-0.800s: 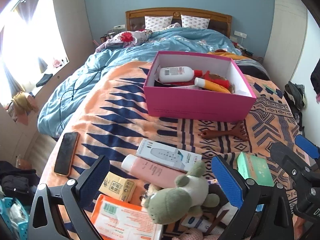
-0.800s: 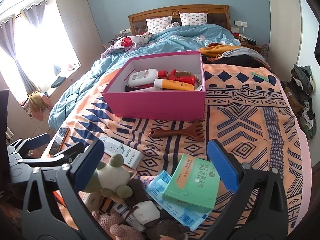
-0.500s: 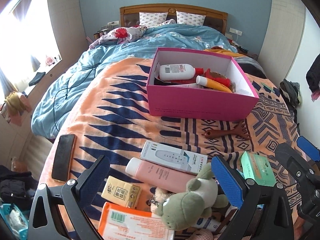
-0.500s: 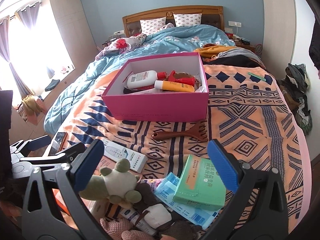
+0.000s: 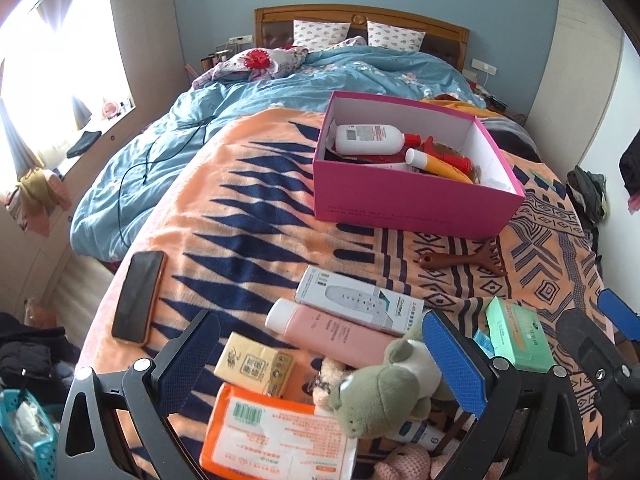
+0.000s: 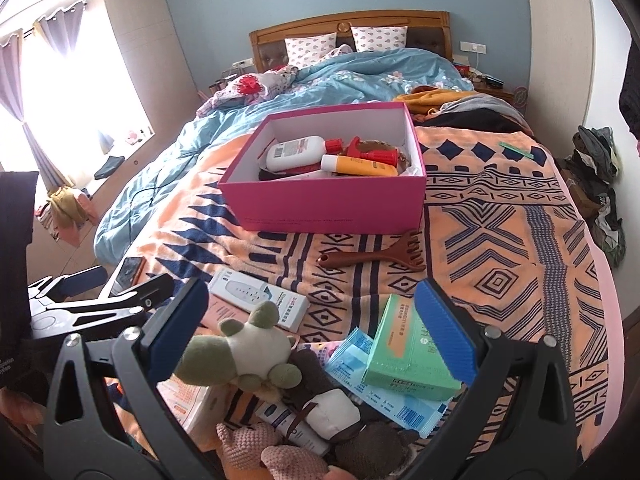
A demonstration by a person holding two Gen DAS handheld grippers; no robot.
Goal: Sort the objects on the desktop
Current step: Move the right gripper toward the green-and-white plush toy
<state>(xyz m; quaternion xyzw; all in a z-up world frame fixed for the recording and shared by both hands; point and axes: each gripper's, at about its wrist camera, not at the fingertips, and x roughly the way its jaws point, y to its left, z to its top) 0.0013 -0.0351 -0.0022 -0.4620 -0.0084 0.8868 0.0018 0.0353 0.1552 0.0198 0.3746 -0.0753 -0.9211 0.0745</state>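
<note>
Both grippers hang over the near end of the bed, jaws spread wide and empty. The left gripper [image 5: 326, 356] frames a pile: a green plush [image 5: 384, 390] lying against its right finger, a pink bottle [image 5: 332, 330] beyond the plush, a white carton [image 5: 358, 300] just past the bottle, a yellow packet [image 5: 254, 364] and an orange wipes pack [image 5: 276, 440] nearer the camera. A phone [image 5: 138, 296] lies apart to the left, near the bed's edge. The right gripper [image 6: 310, 320] hovers over the same heap from the other side, with the plush [image 6: 244, 346] by its left finger and a green box [image 6: 408, 348] under its right finger, resting on blue sachets [image 6: 384, 396]. A brown-and-white plush [image 6: 332, 404] and a pink knitted toy [image 6: 256, 446] lie nearest. Farther up the blanket [image 6: 500, 248] a brown rake [image 6: 372, 258] lies just before the pink box [image 6: 332, 204], which holds a white bottle [image 6: 296, 152], a yellow tube [image 6: 360, 166] and a red item [image 6: 372, 152].
</note>
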